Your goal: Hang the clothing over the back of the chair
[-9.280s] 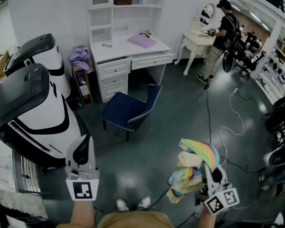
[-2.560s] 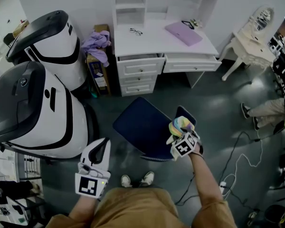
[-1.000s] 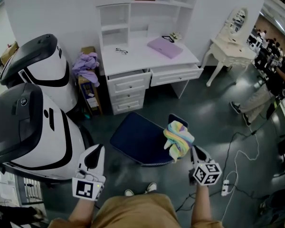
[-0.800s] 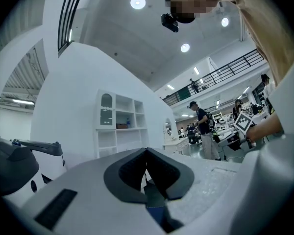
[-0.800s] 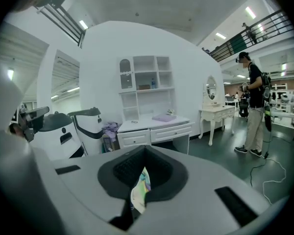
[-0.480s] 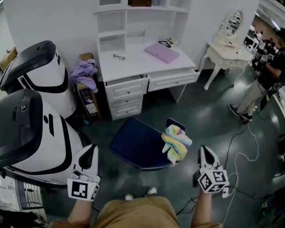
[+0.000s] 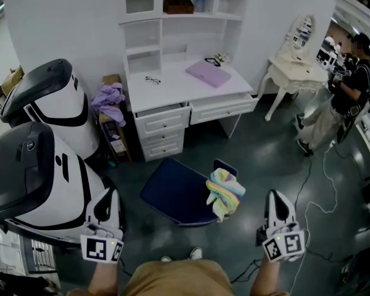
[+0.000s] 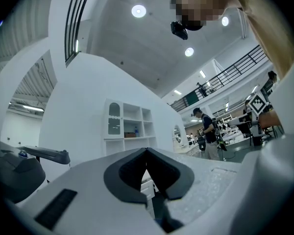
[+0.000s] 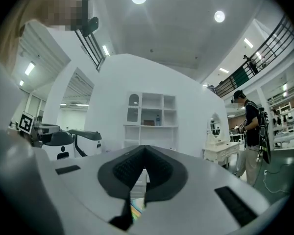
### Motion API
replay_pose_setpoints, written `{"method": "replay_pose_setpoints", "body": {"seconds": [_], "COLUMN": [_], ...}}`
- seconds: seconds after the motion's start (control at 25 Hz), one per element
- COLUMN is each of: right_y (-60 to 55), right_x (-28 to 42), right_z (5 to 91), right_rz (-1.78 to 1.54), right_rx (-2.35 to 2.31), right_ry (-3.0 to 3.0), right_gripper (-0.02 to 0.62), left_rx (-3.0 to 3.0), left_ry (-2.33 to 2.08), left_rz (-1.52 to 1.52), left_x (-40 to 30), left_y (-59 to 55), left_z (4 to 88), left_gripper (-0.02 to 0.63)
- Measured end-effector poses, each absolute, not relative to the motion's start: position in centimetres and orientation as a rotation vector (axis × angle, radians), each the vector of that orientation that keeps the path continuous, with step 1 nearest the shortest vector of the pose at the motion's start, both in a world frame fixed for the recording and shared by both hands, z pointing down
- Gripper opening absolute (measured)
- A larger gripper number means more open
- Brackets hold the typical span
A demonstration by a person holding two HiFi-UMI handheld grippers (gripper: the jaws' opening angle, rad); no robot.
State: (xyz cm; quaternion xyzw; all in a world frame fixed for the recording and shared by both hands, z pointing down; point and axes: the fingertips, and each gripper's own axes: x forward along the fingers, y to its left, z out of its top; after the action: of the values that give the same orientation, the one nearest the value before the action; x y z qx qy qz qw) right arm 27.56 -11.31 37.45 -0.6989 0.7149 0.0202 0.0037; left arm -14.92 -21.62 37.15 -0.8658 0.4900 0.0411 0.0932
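The clothing [image 7: 225, 190], a pastel rainbow-striped bundle, is draped over the back of the dark blue chair [image 7: 176, 193] in the head view. My right gripper [image 7: 275, 197] is to the right of the chair, apart from the clothing, shut and holding nothing. In the right gripper view its jaws [image 9: 145, 148] meet at the tips, and a sliver of the striped clothing [image 9: 136, 208] shows low in the gap behind them. My left gripper [image 7: 108, 196] is to the left of the chair; in the left gripper view [image 8: 146, 153] it is shut and holds nothing.
A white desk [image 7: 185, 88] with shelves stands behind the chair. Two large white-and-black machines [image 7: 31, 165] fill the left side, with a purple cloth [image 7: 108, 97] on a box beside them. A white dressing table [image 7: 290, 69] and a standing person [image 7: 342, 97] are at the right. Cables [image 7: 324, 190] lie on the floor.
My right gripper, which earlier carried the clothing to the chair back, has let go and drawn away to the right and towards me. The left gripper has also drawn back. The clothing stays on the chair.
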Motion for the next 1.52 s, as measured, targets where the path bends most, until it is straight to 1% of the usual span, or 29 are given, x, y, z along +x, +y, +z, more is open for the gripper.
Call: {"method": "replay_pose_setpoints", "body": {"seconds": [0.32, 0.56, 0.84, 1.24, 1.52], "right_y": [-11.8, -13.6, -14.6, -13.7, -13.4], "right_x": [27.7, 25.3, 23.8, 25.4, 26.0], "right_z": [36.0, 35.9, 34.2, 33.7, 34.5], "right_rz": [0.089, 0.117, 0.172, 0.176, 0.169], "right_rx": [-2.154, -2.102, -2.084, -2.145, -2.165], "right_ry": [2.254, 2.323, 2.352, 2.311, 2.309], "right_gripper": [0.003, 0.003, 0.003, 0.003, 0.003], "left_rx": [-2.549, -2.551, -2.531, -2.548, -2.574], "left_ry": [1.529, 1.553, 1.553, 1.495, 1.491], "left_rz": [0.107, 0.071, 0.077, 0.090, 0.065], "left_x": [-15.5, -16.3, -16.9, -15.2, -14.1], "left_y": [-21.2, -21.0, -21.3, -22.0, -22.0], "left_z": [37.2, 37.6, 36.2, 35.5, 36.6], "left_gripper": [0.005, 0.005, 0.005, 0.005, 0.005]}}
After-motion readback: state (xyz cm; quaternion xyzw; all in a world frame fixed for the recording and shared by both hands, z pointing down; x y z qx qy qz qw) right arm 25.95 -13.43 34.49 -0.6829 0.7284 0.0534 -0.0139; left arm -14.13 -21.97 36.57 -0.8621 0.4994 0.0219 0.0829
